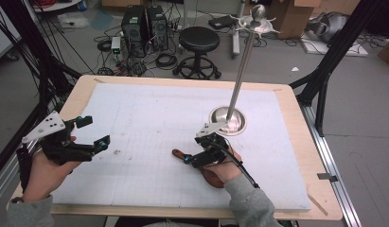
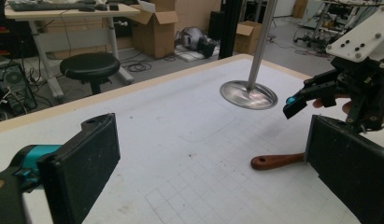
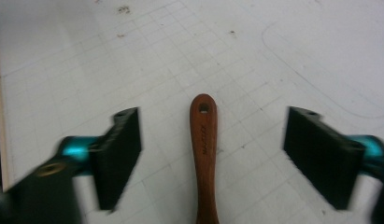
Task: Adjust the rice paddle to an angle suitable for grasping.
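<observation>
The right gripper [image 3: 210,154] stands wide open above a wooden handle [image 3: 203,149] (pads clear of it) lying on the worktop [image 1: 149,123]. The left gripper [image 1: 95,132] hovers open, empty.

Even, soft indoor light; right gripper view motion-blurred.

The wooden handle [image 3: 203,149] bears a small dark stamped marking along its length, too blurred to read
</observation>
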Demonstrator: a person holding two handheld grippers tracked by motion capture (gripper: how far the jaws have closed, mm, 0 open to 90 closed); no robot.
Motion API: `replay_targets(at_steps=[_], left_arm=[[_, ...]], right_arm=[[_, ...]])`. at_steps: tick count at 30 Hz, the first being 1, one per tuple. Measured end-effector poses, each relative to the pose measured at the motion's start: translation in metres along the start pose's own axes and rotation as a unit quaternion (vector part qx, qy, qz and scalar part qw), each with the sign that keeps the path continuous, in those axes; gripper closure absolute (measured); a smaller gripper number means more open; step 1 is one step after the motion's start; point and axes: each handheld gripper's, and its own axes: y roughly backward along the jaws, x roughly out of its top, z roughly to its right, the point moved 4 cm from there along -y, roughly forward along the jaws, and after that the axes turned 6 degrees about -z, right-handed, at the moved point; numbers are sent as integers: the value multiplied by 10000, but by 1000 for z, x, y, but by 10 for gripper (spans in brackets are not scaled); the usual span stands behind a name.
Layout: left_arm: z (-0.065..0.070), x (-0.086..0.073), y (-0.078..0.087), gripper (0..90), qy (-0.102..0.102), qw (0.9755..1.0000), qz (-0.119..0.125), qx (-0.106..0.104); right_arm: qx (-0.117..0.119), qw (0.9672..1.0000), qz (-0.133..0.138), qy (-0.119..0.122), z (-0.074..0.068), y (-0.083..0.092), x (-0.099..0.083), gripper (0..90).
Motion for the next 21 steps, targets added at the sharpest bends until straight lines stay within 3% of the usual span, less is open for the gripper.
replay_targets(at_steps=[3, 6, 21], left_arm=[[1, 1, -5, 39, 19, 10000, 7, -49], [1, 3, -9, 39, 6, 10000, 3, -85], [3, 6, -17, 39, -13, 9998, 9, -184]], right_arm=[[-98, 9998, -33, -167, 2, 1, -3, 2], [57, 9998, 91, -185, 3, 4, -8, 5], [-4, 9997, -179, -144, 3, 5, -19, 7]])
